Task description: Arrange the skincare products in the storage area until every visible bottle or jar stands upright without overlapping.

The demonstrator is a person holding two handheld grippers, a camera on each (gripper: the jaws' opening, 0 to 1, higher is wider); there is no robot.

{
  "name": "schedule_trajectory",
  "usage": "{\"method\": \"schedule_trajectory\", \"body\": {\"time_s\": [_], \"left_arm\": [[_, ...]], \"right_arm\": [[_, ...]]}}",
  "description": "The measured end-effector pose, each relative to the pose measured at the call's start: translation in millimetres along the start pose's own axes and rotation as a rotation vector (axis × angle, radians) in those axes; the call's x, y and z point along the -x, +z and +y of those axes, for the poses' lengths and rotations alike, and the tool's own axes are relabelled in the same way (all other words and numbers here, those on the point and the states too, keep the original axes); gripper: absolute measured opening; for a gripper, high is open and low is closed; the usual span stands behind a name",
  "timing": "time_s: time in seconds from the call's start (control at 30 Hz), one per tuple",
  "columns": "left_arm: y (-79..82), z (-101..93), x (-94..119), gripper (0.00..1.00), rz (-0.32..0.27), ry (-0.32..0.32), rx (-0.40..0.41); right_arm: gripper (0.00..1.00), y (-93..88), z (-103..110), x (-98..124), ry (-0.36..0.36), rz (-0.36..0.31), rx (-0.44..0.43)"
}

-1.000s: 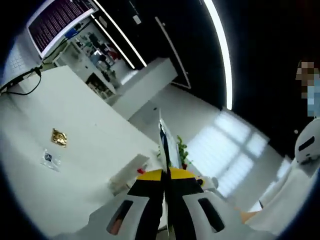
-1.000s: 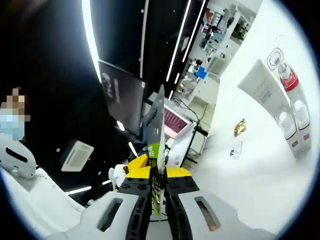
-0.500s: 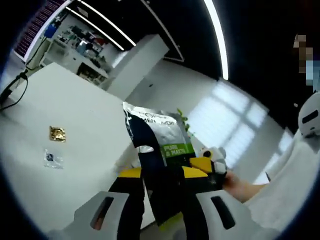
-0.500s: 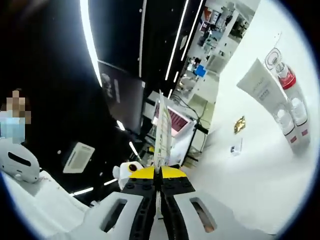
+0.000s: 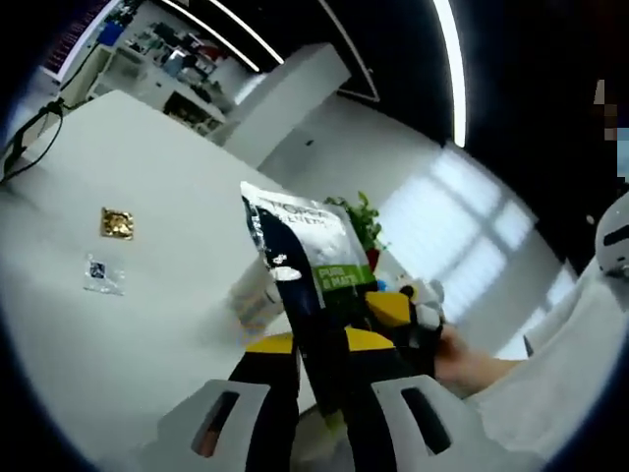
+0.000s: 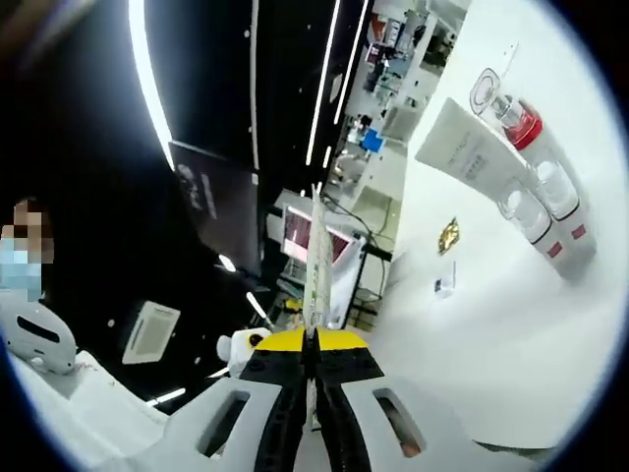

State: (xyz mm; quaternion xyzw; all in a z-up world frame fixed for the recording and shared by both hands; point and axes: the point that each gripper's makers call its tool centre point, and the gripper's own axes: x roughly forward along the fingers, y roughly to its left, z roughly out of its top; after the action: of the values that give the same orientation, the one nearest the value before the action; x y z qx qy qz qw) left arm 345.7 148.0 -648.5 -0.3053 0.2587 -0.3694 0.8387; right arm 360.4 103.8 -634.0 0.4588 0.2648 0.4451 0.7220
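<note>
My left gripper (image 5: 329, 344) pinches a dark sachet (image 5: 307, 261), my right gripper (image 6: 313, 344) clamping its edge too; a white tube (image 6: 470, 152) and bottles (image 6: 536, 211) lie near the table's (image 6: 472, 324) far edge; two small packets (image 5: 110, 251) sit mid-surface.

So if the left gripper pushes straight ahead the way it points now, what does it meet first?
Past the sachet the left gripper holds, probably the pale container lying on the white table just beyond its jaws; depth is unclear, so it might pass over it.
</note>
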Motion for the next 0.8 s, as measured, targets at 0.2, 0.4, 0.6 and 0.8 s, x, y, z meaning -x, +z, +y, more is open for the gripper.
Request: {"method": "schedule_trajectory", "body": {"time_s": [0.2,0.4,0.6,0.8], "left_arm": [[-3.7,13.9,-5.7,0.00,0.026,0.082,-0.020],[-0.5,23.8,-13.2,0.00,0.026,0.077,0.038],[-1.4,32.8,-19.5,0.00,0.031,0.072,0.060],[-3.1,40.0,-24.5,0.00,0.024,0.067,0.103]], "right_arm": [[0.01,-3.0,-17.5,-5.3,-0.111,0.029,0.078],[0.01,2.9,-32.4,-7.0,-0.234,0.064,0.212],[0.03,6.1,-41.4,-6.5,-0.242,0.091,0.315],[0.20,0.0,-50.5,-6.0,-0.240,0.159,0.430]]}}
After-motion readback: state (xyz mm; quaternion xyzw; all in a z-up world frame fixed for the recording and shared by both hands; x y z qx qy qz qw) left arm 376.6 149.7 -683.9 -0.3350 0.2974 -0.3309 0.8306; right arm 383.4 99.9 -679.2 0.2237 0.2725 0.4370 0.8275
